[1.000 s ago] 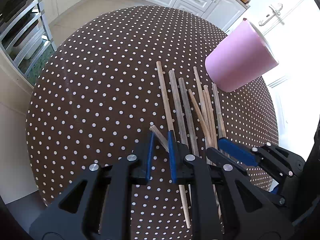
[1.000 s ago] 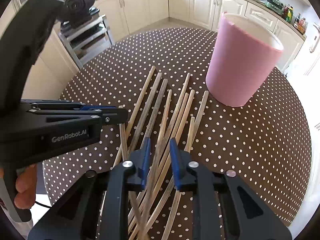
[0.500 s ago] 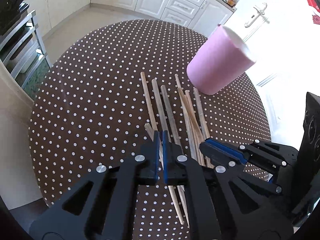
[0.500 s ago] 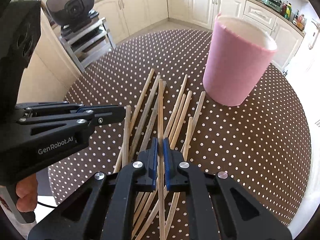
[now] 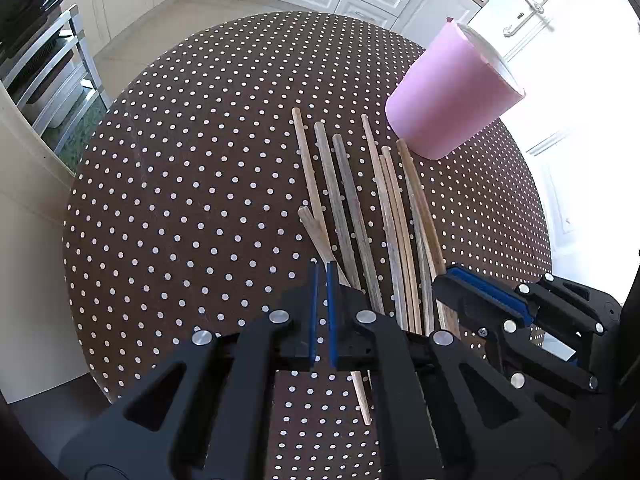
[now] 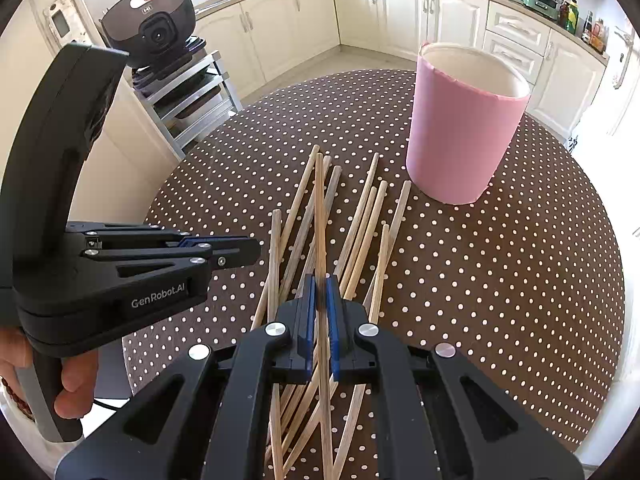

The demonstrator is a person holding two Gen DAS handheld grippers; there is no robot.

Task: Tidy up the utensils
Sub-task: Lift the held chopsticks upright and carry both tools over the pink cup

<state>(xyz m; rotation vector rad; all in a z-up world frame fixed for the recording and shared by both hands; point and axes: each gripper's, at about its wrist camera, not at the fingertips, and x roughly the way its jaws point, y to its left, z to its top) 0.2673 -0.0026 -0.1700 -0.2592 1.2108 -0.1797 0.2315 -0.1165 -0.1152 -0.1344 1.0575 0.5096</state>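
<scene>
Hand-held gripper, right [image 6: 319,300], angled steeply down, clamps one chopstick [image 6: 319,208]; left [image 5: 321,280] likewise pinches another [image 5: 316,232]

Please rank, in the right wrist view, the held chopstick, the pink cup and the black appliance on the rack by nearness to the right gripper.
1. Held chopstick, between the right gripper's jaws.
2. Pink cup, upright, ahead to the right.
3. Black appliance, beyond the table, far left.

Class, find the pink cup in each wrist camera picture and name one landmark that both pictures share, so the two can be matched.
Left wrist view: the pink cup is upper right, beyond the far ends of the chopsticks.
Right wrist view: the pink cup is upper right of centre, upright, its open top showing.
Shared landmark: the chopsticks on the dotted tablecloth.
</scene>
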